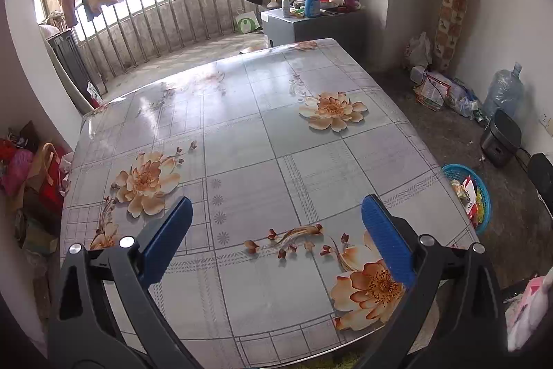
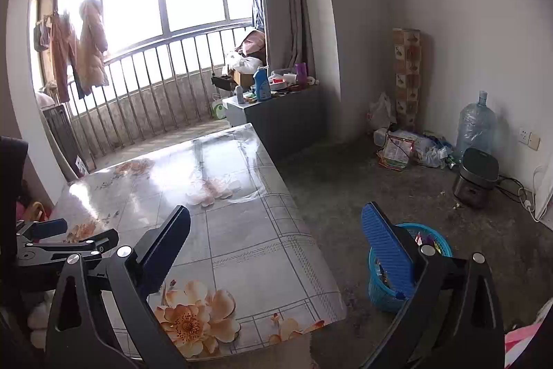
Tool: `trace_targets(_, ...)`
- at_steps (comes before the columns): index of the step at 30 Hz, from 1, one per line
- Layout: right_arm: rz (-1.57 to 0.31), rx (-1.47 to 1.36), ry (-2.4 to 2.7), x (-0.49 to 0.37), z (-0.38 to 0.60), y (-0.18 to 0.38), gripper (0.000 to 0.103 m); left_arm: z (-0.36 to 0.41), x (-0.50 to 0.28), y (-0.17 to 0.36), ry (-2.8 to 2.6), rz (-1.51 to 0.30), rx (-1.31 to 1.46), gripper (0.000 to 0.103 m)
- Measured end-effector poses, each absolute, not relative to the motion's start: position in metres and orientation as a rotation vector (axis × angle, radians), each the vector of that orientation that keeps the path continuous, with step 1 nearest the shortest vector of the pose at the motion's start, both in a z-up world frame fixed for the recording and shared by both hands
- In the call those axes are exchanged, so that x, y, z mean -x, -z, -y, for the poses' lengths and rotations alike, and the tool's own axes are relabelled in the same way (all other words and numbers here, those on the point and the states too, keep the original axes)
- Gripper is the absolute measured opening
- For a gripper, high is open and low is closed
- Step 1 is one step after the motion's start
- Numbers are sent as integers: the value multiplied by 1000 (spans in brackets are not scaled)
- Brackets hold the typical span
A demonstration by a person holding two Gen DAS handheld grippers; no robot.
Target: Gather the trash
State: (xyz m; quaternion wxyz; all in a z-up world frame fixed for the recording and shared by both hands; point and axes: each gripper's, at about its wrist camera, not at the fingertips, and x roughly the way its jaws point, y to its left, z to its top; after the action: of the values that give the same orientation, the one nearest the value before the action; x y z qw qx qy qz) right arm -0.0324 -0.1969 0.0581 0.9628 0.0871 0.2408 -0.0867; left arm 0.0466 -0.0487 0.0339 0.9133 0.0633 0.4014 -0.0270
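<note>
- While both pairs of jaws stand wide apart with nothing between them, the right gripper (image 2: 276,230) hangs over the near right corner of the flower-patterned table (image 2: 242,230), its right-hand blue pad (image 2: 387,251) lined up in front of the blue basket (image 2: 439,241).
- The basket sits on the floor just past the table's right edge, below and slightly to the right of the right gripper; coloured wrappers show inside it.
- The left gripper (image 1: 276,230) is aimed down at the middle of the tabletop; from it the same basket (image 1: 484,196) lies far off to the right, beyond the table edge, with red and yellow packets visible in it.
- The right hand is judged the nearer of the two to the basket; the left gripper (image 2: 52,230) shows at the left edge of the right wrist view, farther from it.
- No loose trash shows on the tabletop in either view.
- Farther out, ahead and to the right, a heap of bags and wrappers (image 2: 411,147) lies against the wall beside a large water jug (image 2: 477,127); whether that counts as trash cannot be told.
</note>
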Motion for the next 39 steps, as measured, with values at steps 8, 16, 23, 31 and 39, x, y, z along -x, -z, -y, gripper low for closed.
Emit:
trace_targets(8, -529, -100, 175, 26, 192, -56, 97, 49, -48, -22, 50, -867, -95, 94)
trace_targets(16, -832, -39, 155, 13, 180, -20, 96, 50, -39, 3, 0, -976, -147, 94)
trace_targets(23, -958, -22, 189, 14, 190, 4, 96, 43, -38, 20, -27, -1056, -143, 94)
trace_targets(31, -992, -26, 252, 14, 208, 3, 96, 45, -41, 24, -19, -1071, -158, 94)
trace_targets(39, -986, -30, 291, 14, 219, -1, 96, 51, -40, 23, -2, -1065, -180, 94)
